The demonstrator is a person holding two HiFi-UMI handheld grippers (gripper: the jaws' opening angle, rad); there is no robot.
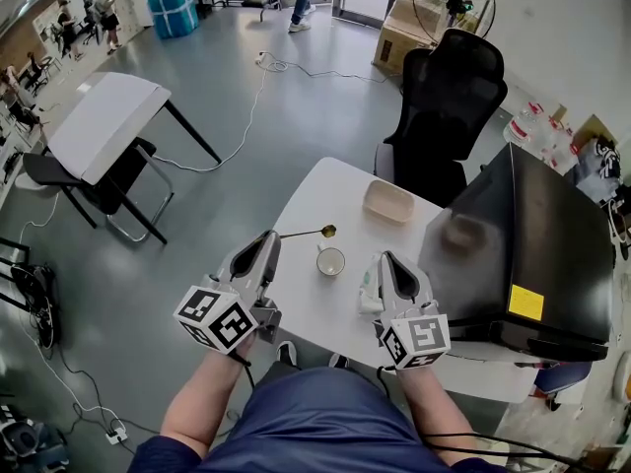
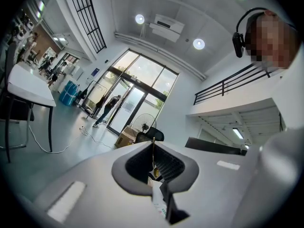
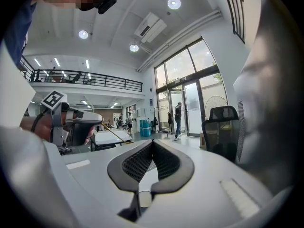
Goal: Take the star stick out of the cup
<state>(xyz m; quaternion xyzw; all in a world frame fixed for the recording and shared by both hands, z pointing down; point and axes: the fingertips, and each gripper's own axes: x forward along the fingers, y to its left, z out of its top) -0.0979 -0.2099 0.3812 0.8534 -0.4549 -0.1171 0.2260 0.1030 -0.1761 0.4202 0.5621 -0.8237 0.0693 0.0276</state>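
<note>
In the head view a thin gold star stick (image 1: 308,233) lies almost level in the air, its star end just beyond the white cup (image 1: 330,261). My left gripper (image 1: 270,236) is shut on its near end. The left gripper view shows the stick (image 2: 153,152) as a thin line pinched between the closed pads. The cup stands upright on the white table (image 1: 315,190), apart from the stick. My right gripper (image 1: 391,257) hovers right of the cup, shut with nothing in it. From the right gripper view (image 3: 153,144) I see the left gripper (image 3: 71,122) holding the stick (image 3: 113,131).
A beige shallow tray (image 1: 388,200) sits at the table's far side. A large black box (image 1: 523,254) fills the right end. A small white packet (image 1: 370,284) lies beside my right gripper. A black office chair (image 1: 454,97) stands behind the table.
</note>
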